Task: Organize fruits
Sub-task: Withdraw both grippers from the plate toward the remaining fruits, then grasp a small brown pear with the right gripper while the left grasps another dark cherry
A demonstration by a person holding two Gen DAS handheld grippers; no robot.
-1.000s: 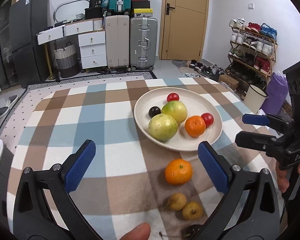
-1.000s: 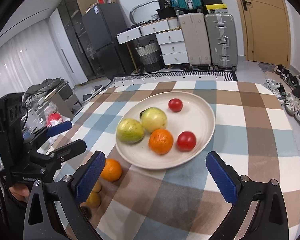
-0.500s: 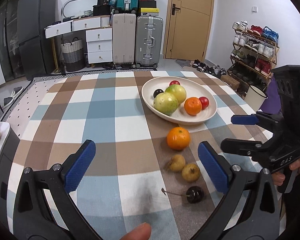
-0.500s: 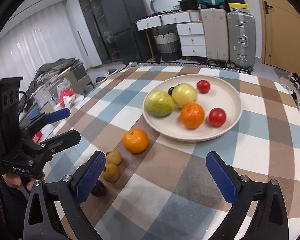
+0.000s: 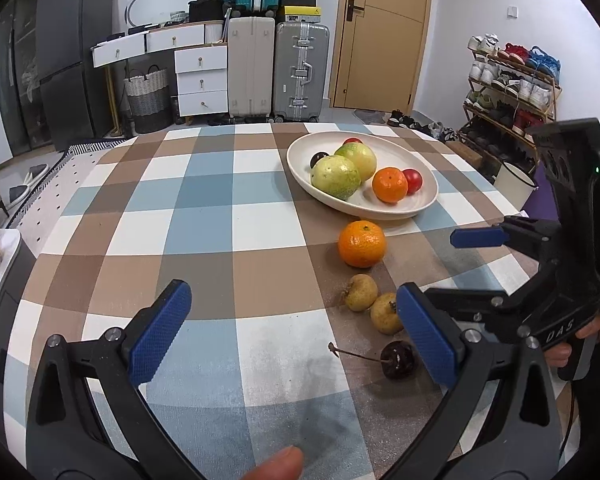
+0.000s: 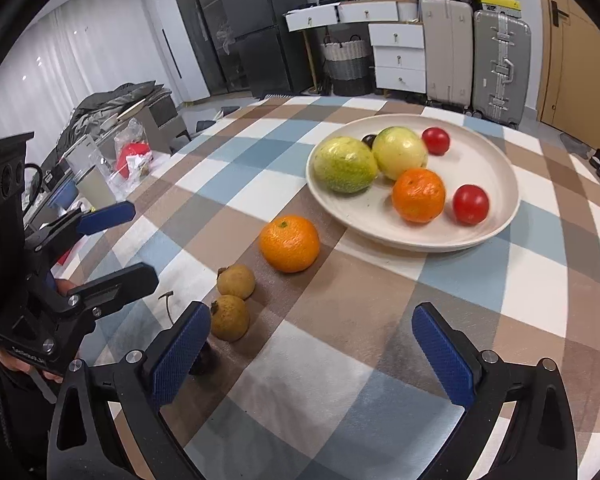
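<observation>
Both grippers, left and right, hover wide open and empty above the checked table; an orange lies beside the fruit plate

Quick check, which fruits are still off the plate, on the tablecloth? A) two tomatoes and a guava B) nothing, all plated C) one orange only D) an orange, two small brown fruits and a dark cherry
D: the loose orange, two small brown fruits and a stemmed dark cherry lie on the checked tablecloth, in front of the plate; both grippers hang open and empty.
</observation>
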